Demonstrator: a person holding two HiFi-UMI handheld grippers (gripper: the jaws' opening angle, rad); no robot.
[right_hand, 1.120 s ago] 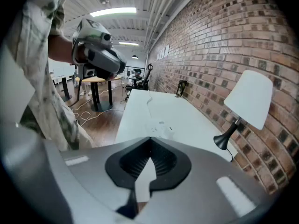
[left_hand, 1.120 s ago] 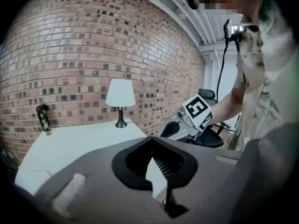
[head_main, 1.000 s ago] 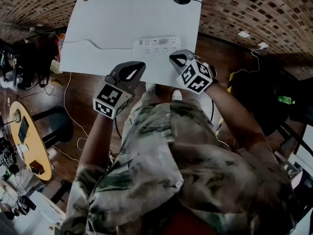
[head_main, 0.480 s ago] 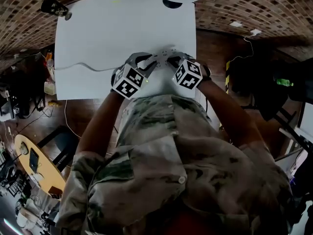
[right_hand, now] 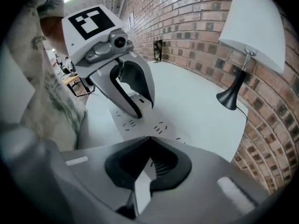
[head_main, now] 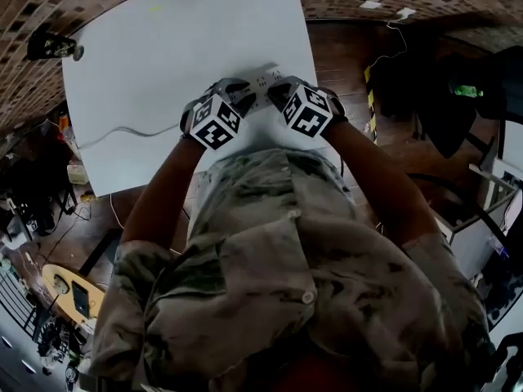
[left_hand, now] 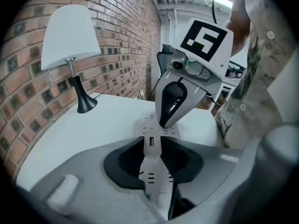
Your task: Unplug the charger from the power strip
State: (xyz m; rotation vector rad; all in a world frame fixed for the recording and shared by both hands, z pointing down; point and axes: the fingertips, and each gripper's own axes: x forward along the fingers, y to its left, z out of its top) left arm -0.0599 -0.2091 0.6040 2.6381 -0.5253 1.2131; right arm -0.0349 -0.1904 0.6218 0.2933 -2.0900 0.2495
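Observation:
A white power strip (head_main: pixel 260 80) lies on the white table (head_main: pixel 155 47), its cable (head_main: pixel 122 131) trailing left. No charger shows in any of its sockets. My left gripper (head_main: pixel 234 88) points down over the strip's left part. Its jaws stand a little apart, and the strip (left_hand: pixel 148 125) shows through the gap, with nothing gripped. My right gripper (head_main: pixel 282 90) is down at the strip's right part, its fingertips (left_hand: pixel 164 123) drawn together on the strip's top face. From the right gripper view the left gripper (right_hand: pixel 142 108) stands over the strip (right_hand: pixel 154 127) near a USB port.
A lamp with a white shade (left_hand: pixel 70 36) and black base (left_hand: pixel 86 104) stands at the table's far edge by the brick wall (right_hand: pixel 196 13). The person's camouflage shirt (head_main: pixel 270 260) fills the near side. Chairs, cables and a round yellow table (head_main: pixel 69 288) are on the floor.
Both grippers have gone from the table's near edge forward and down onto the power strip, and both have rolled. The head view has shifted over the table.

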